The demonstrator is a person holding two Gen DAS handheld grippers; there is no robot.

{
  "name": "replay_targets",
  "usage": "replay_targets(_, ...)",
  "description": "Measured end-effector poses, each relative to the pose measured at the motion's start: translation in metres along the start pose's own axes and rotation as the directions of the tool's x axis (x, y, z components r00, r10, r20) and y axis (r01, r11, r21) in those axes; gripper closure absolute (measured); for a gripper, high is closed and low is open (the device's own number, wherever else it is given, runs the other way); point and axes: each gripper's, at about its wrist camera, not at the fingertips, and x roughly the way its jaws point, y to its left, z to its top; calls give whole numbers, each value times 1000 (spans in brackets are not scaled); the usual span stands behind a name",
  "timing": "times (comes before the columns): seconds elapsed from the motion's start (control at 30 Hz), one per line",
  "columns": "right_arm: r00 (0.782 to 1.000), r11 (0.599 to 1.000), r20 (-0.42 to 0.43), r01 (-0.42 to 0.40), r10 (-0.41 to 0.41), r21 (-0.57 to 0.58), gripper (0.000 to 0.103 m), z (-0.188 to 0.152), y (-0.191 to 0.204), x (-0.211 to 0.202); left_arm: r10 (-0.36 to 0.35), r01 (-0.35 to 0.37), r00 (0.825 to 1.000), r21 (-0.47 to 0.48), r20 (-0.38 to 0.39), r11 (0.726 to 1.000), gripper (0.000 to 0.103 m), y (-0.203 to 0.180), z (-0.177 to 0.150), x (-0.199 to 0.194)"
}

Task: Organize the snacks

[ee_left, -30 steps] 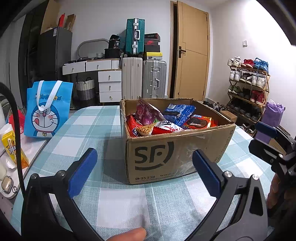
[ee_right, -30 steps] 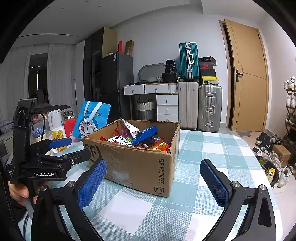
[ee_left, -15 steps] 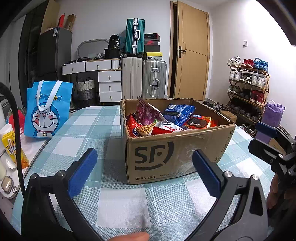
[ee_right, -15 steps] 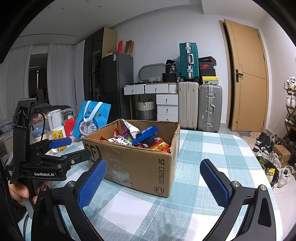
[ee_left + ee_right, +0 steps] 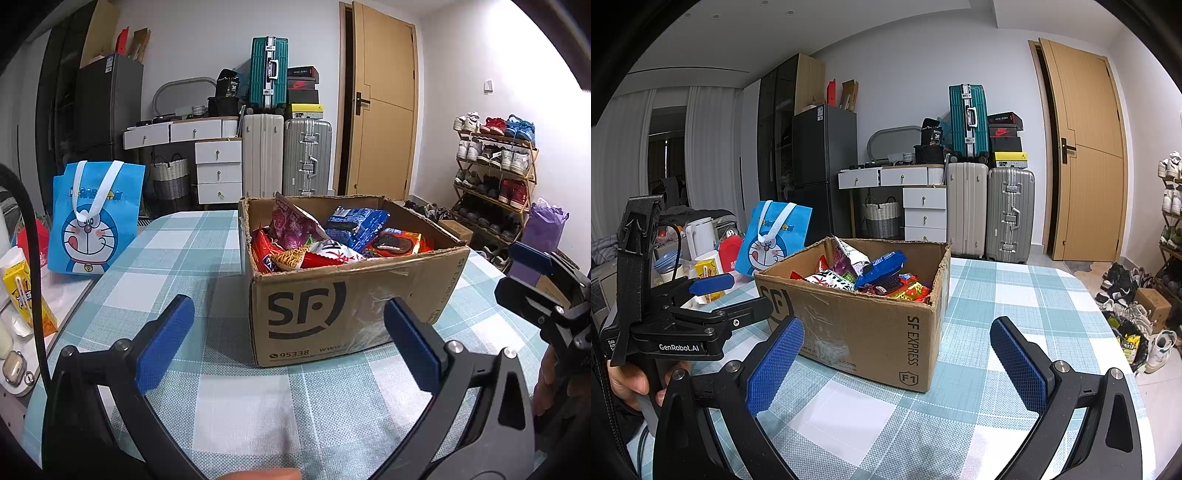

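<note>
While the cardboard box (image 5: 354,295) stands on the checked worktop (image 5: 177,251), its top is open and it is filled with snack packets (image 5: 332,240): a purple-pink bag (image 5: 291,225) stands up at the left side, a blue packet (image 5: 358,225) lies behind it, and red packets lie around them. In the right wrist view the same box (image 5: 864,317) shows the corner with the words "SF EXPRESS", and the snacks (image 5: 864,277) reach almost to its rim. The left hand-held gripper (image 5: 288,339) hovers low over the worktop just before the box, with its two blue pads (image 5: 164,343) wide apart and nothing between them. The right hand-held gripper (image 5: 897,362) is also before the box, at its corner, with the pads (image 5: 1019,362) spread apart and empty. Each hand-held gripper shows in the other camera, at the edge of the picture, with a hand (image 5: 631,380) around the handle. To the left of the box, at the border of the worktop, a blue cartoon tote bag (image 5: 92,221) stands upright, and near it is a yellow drink carton (image 5: 26,295). Behind the worktop, by the wall, are suitcases (image 5: 288,155), white drawers (image 5: 218,166) and a wooden door (image 5: 384,122). A shoe rack (image 5: 495,177) stands at the right wall.
</note>
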Motion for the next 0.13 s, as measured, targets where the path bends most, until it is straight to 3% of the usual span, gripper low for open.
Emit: replay_targets(0.13, 1000, 1000, 1, 0, 0, 0, 0, 0, 0, 1, 0, 0, 1000, 2, 4, 1000, 0, 0, 0, 0)
